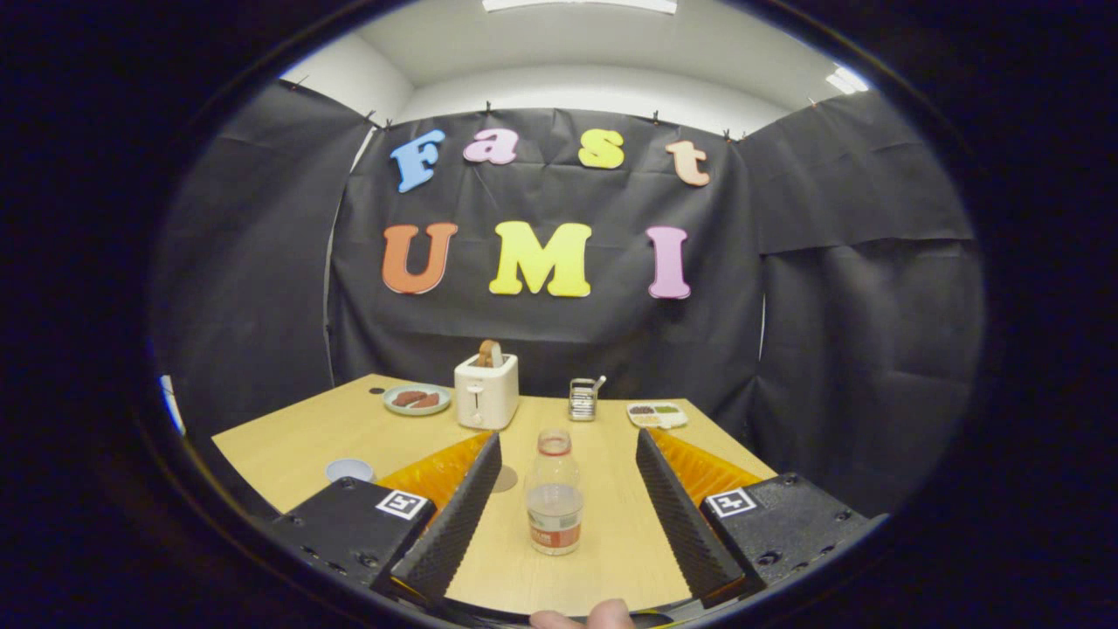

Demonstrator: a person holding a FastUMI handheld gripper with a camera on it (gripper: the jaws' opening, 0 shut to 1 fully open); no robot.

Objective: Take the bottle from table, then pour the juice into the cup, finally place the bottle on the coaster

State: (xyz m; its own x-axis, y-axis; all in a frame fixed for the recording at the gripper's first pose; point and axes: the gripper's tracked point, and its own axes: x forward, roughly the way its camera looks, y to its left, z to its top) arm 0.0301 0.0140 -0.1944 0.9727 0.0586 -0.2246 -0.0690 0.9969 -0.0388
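The open fingers (pixel 568 489) flank the bottle (pixel 554 503) with bare table (pixel 297 445) either side of it, while toaster (pixel 486 390), plate (pixel 417 399), grater (pixel 583 398) and tray (pixel 657 414) line the far edge, well beyond.

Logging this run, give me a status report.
Tool open, touching nothing. Bottle upright on table, between fingers. Cup off left. Nothing in the way.

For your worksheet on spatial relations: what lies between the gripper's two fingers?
In the gripper view, the bottle stands upright on the table between the open gripper's fingers, neither touching it.
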